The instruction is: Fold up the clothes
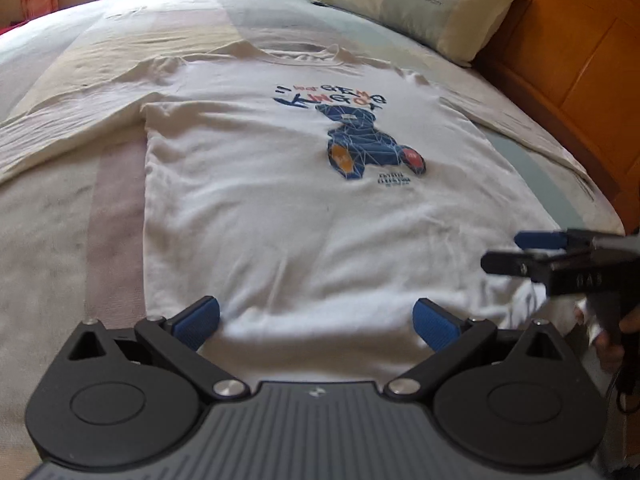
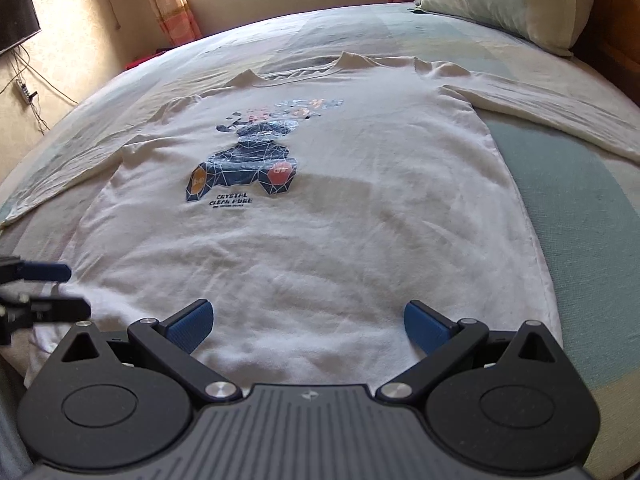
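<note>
A white long-sleeved shirt (image 1: 256,200) lies flat, print side up, on the bed (image 1: 52,240), its sleeves spread out to either side and a blue bear print (image 1: 368,144) on its chest. The left gripper (image 1: 316,322) hangs over the hem, its blue fingers (image 1: 198,322) spread wide apart. The right gripper (image 1: 516,250) reaches in from the right, fingers parted. A pillow (image 1: 432,4) rests against the wooden headboard (image 1: 580,80)

Left view: from behind the left claw (image 1: 316,322), low over the shirt (image 1: 280,200) hem, facing up the bed (image 1: 52,240) toward the pillow (image 1: 424,8).
Right view: from behind the right claw (image 2: 306,326), equally low and near, same heading.
Shared: shirt, bear print (image 2: 244,172), pillow; each view catches the other claw at its edge.
</note>
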Action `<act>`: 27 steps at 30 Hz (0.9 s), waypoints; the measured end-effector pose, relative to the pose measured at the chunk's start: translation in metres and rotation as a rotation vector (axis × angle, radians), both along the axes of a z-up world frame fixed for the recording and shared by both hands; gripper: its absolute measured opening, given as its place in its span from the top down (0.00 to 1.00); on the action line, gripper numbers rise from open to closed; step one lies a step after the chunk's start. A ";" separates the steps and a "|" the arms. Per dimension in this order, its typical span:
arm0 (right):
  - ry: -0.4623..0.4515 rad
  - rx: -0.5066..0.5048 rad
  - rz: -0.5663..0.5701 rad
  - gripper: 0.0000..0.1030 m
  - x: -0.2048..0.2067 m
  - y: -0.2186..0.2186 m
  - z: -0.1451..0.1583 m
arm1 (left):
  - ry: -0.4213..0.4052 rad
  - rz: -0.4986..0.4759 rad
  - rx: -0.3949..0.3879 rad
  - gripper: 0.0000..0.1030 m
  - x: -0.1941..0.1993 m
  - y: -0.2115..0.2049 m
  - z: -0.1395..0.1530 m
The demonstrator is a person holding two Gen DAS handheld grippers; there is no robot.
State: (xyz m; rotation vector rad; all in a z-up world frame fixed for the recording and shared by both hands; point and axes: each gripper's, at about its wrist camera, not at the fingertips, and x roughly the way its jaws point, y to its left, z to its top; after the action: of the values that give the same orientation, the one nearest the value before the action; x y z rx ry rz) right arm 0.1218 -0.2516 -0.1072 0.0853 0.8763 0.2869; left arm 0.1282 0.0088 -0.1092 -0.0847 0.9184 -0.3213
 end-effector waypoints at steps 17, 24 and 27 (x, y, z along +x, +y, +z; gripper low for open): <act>0.039 -0.105 -0.045 0.00 0.008 0.017 0.000 | -0.170 0.058 -0.187 0.01 -0.009 0.065 0.035; 0.034 -0.111 -0.052 0.00 0.007 0.019 0.000 | -0.225 0.267 -0.250 0.01 -0.008 0.156 0.031; 0.027 -0.112 -0.048 0.00 0.006 0.018 -0.001 | -0.263 0.395 -0.282 0.01 -0.011 0.205 0.024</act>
State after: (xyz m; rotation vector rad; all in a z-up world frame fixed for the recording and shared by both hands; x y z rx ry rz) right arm 0.1276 -0.2332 -0.1080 0.0067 0.9138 0.1916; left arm 0.1174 0.2138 -0.0850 -0.4668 0.5743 -0.0878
